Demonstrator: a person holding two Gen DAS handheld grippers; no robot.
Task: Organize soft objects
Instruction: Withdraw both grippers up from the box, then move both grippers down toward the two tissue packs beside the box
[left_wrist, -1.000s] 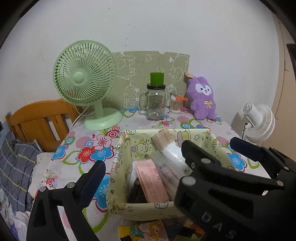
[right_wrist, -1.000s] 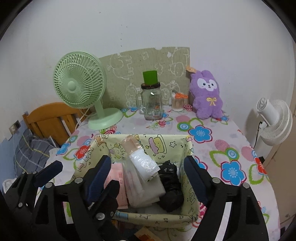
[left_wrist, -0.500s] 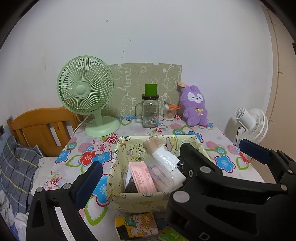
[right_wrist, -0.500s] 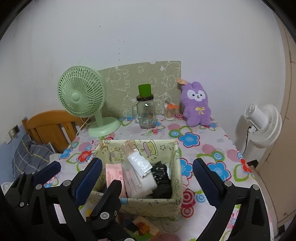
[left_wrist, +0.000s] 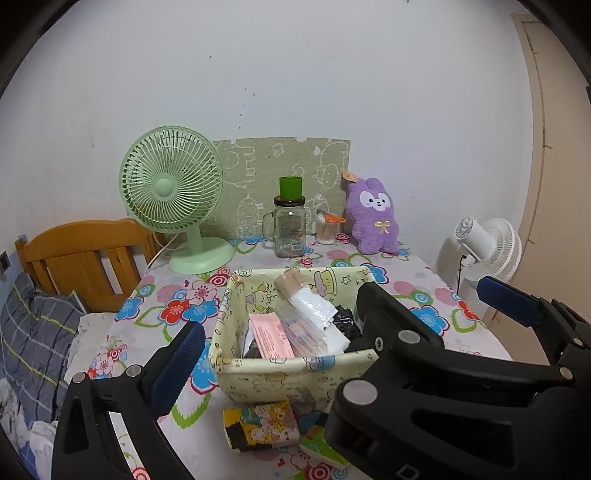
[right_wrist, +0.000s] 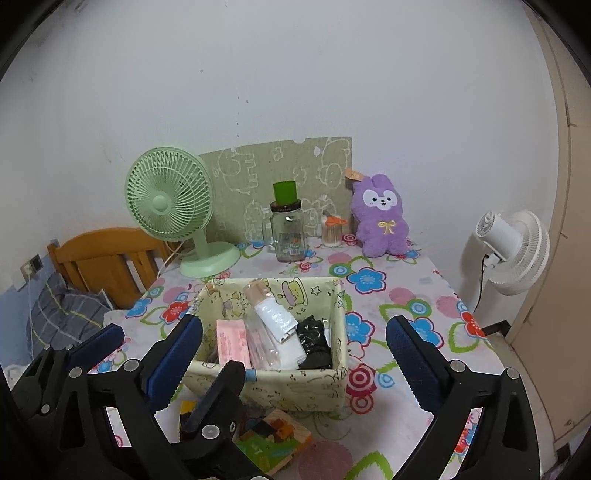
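Observation:
A pale yellow cartoon-print fabric basket (left_wrist: 280, 376) (right_wrist: 280, 391) stands on the flowered tablecloth (right_wrist: 406, 295). Inside it lie a pink pack (right_wrist: 231, 341), clear and white plastic packs (right_wrist: 277, 321) and a crumpled black bag (right_wrist: 314, 343). Against the back wall sits a purple plush rabbit (right_wrist: 380, 218). My right gripper (right_wrist: 295, 325) is open in front of the basket, nothing between its pads. My left gripper (left_wrist: 291, 343) is open too, held close on the left; its right finger is mostly hidden behind the right gripper's black frame (left_wrist: 406, 343).
A green desk fan (left_wrist: 173, 199), a glass jar with a green cup on top (left_wrist: 290, 229) and a tub of cotton swabs (left_wrist: 327, 230) line the back. Cartoon-print boxes (left_wrist: 262, 424) lie before the basket. A white fan (right_wrist: 513, 247) stands right of the table; a wooden headboard (left_wrist: 85, 254) and bedding are on the left.
Both grippers have drawn back and up from the basket, which now looks smaller and farther. The right gripper's jaws stand wider than a second ago.

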